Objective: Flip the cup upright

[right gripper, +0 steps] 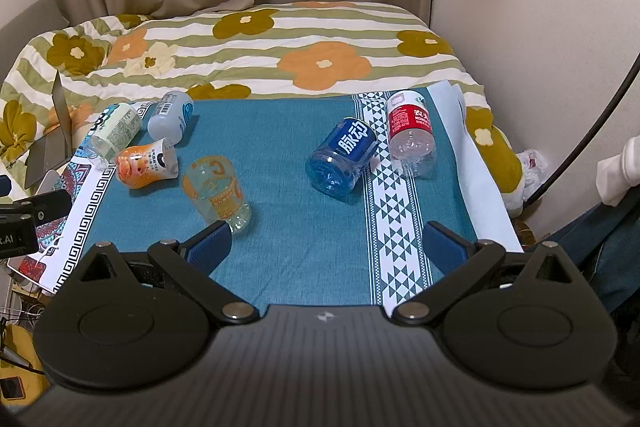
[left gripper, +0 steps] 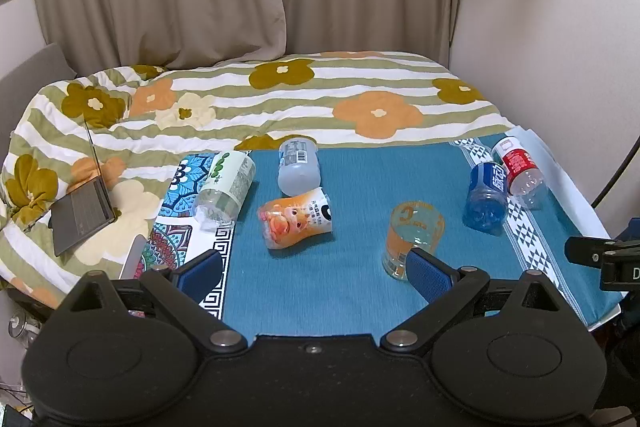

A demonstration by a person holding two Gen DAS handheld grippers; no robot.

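Several cut-bottle cups lie on their sides on the teal tablecloth (left gripper: 352, 291). An orange-printed clear cup (left gripper: 412, 235) lies nearest, also in the right wrist view (right gripper: 216, 193). An orange cartoon cup (left gripper: 296, 223), a green-labelled one (left gripper: 226, 185) and a pale grey one (left gripper: 298, 167) lie to the left. A blue cup (right gripper: 342, 157) and a red-labelled cup (right gripper: 410, 133) lie to the right. My left gripper (left gripper: 316, 273) is open and empty, its right finger just in front of the orange-printed cup. My right gripper (right gripper: 328, 245) is open and empty, short of the blue cup.
A flower-patterned quilt (left gripper: 280, 99) covers the bed behind the table. An open laptop (left gripper: 84, 211) rests on it at left. Curtains and a wall stand behind. A patterned cloth (left gripper: 180, 227) covers the table's left edge. The other gripper's body (left gripper: 608, 259) shows at right.
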